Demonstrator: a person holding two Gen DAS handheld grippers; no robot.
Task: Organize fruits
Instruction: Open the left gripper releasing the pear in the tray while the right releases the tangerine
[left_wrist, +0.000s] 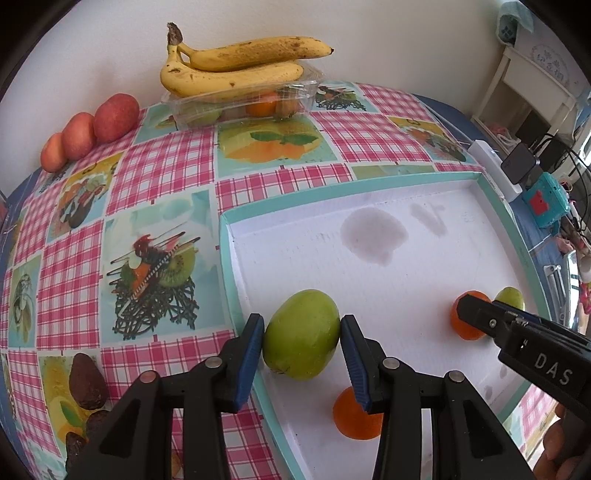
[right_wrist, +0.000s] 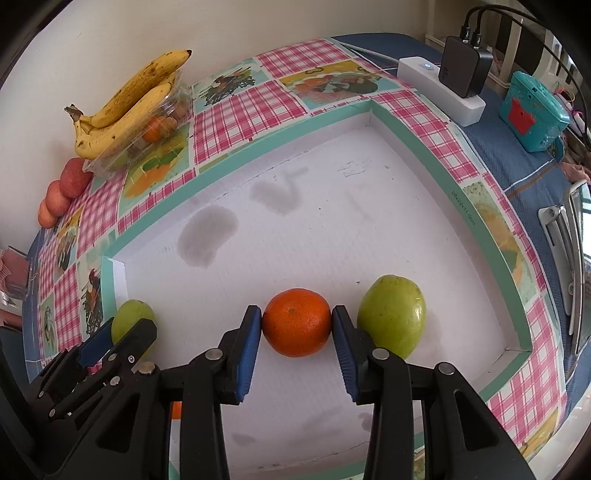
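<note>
Closest in, the left gripper (left_wrist: 302, 334) has its ribbed blue pads right up against both sides of a smooth, slightly egg-shaped green fruit (left_wrist: 301, 334), so it's pinching that one just inside the near-left wall of the box; a small orange (left_wrist: 356, 415) sits partly hidden behind the right pad, a bit nearer to the camera. The right gripper (right_wrist: 297, 325) is doing the same thing with a round, dimpled orange (right_wrist: 296, 322), pads pressed flush on either side; just beside it sits a second green fruit (right_wrist: 392, 317), waxy with a glossy highlight, close to the orange but I can't tell if they actually touch. All of this is on the floor of a shallow white box (right_wrist: 369, 229) with a pale teal rim; the floor looks like matte foam board with a fine dotted texture and a few grey damp-looking blotches.

Past the box is a glossy oilcloth tablecloth (left_wrist: 166, 162), pink gingham squares mixed with fruit prints. Farther back, a crinkly clear plastic clamshell (left_wrist: 243, 101) holds a few small fruits, and two curved, brown-speckled bananas (left_wrist: 236, 70) lie on top of it; three matte reddish apples (left_wrist: 92, 129) line up by the wall. Off to the far right, a white power strip (right_wrist: 441, 88) with a boxy black charger, and a teal plastic box (right_wrist: 532, 110).
</note>
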